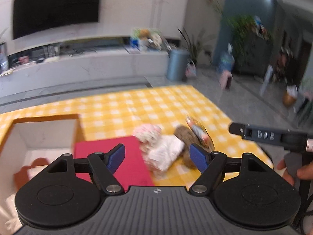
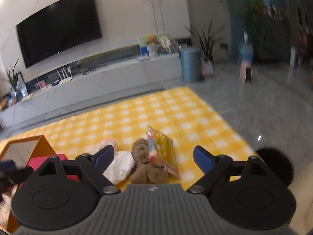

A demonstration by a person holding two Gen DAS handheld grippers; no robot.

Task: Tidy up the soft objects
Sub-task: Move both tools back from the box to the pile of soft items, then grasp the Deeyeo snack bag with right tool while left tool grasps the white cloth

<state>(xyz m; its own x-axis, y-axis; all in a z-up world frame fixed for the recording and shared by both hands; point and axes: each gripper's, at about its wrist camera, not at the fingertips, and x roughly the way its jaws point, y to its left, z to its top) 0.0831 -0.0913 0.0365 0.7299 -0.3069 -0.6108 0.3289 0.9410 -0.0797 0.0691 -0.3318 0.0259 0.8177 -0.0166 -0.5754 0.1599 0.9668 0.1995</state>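
On a yellow checked cloth [image 1: 137, 105] lies a heap of soft things: a pink-and-white plush [image 1: 147, 133], a white crumpled cloth [image 1: 166, 152], a brown plush [image 1: 183, 135] and a snack packet [image 1: 199, 131]. My left gripper [image 1: 157, 155] is open and empty, just above the white cloth. My right gripper [image 2: 153, 157] is open and empty, hovering over the brown plush [image 2: 146, 168], the white cloth [image 2: 121, 166] and the packet [image 2: 160, 148]. Part of the right gripper shows at the right of the left wrist view [image 1: 273, 137].
An orange box [image 1: 45, 137] with a white inside stands at left, with something brown and white in it. A red flat item [image 1: 121, 156] lies beside it. A TV bench [image 2: 97, 78] and a blue bin [image 2: 190, 64] stand beyond the cloth on the grey floor.
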